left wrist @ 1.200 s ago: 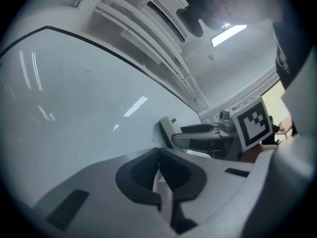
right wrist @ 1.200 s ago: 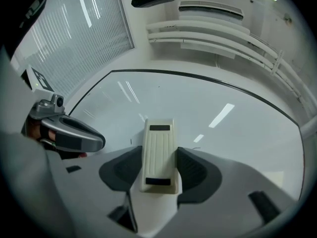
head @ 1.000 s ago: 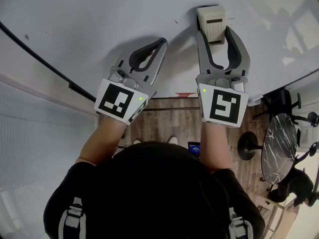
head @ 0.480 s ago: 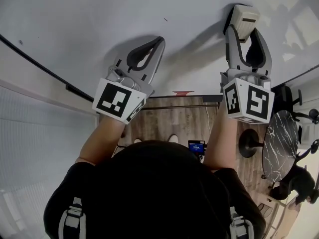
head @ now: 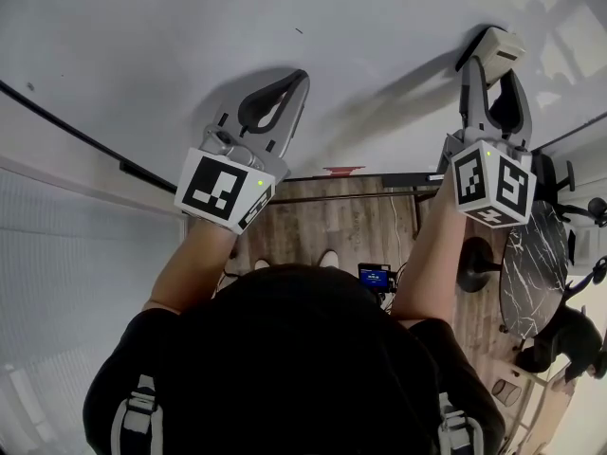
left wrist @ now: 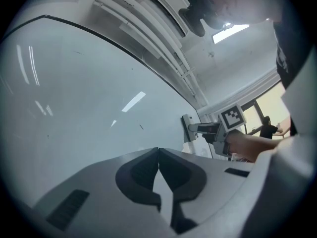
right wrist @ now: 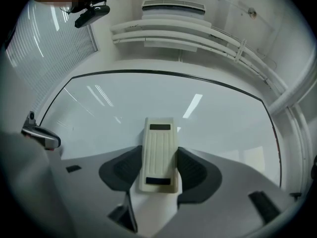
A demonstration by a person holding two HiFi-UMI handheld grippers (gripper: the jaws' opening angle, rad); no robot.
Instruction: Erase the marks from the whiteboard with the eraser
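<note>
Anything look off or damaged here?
Nothing stands out. The eraser sits straight in the right gripper's jaws against the whiteboard. The left gripper is shut and empty. One small mark shows on the board.

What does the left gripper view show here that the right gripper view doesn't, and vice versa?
Left gripper view only: the left hand-held gripper, shut on nothing, and a short dark mark on the whiteboard. Right gripper view only: the eraser, ribbed back showing, clamped in the right hand-held gripper, plus window blinds. Both: the whiteboard and the eraser against it.
</note>
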